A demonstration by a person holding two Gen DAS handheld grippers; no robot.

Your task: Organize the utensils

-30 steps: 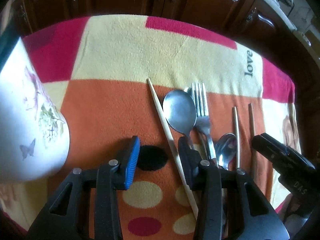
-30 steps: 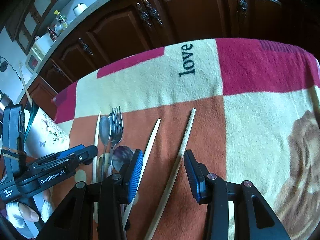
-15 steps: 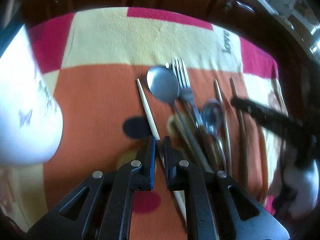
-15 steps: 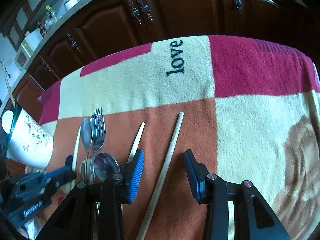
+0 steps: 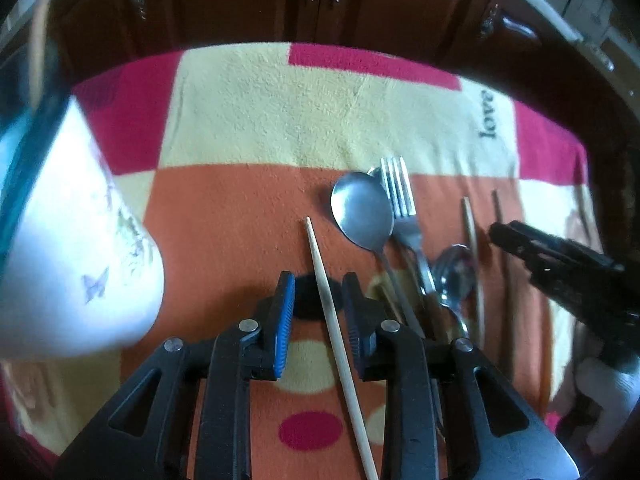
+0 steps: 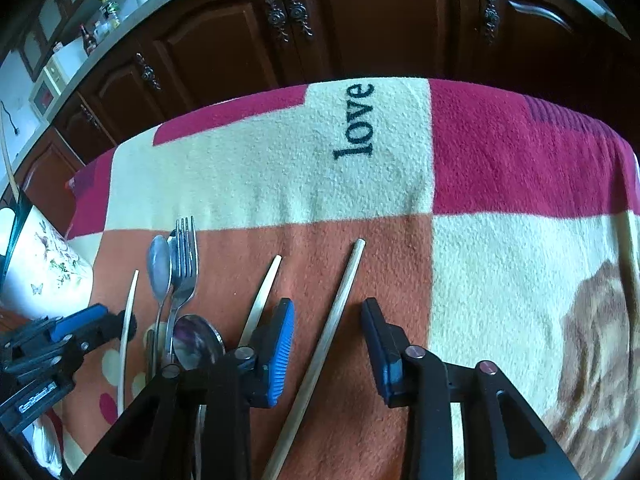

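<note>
both fingers (image 5: 285, 312) pairs angled down, apart, each astride an ungripped chopstick (image 5: 334, 320) on blanket (image 6: 260, 168)

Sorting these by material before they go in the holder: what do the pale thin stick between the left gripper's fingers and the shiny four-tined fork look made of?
Pale thin stick: probably bamboo or light wood; matte, uniform tan, no shine. Shiny four-tined fork: metal, likely stainless steel; its polished grey surface catches bright highlights.

Fuzzy fleece blanket (image 6: 260, 176), shiny metal fork (image 6: 185, 264), pale matt wooden chopstick (image 6: 332, 320).
</note>
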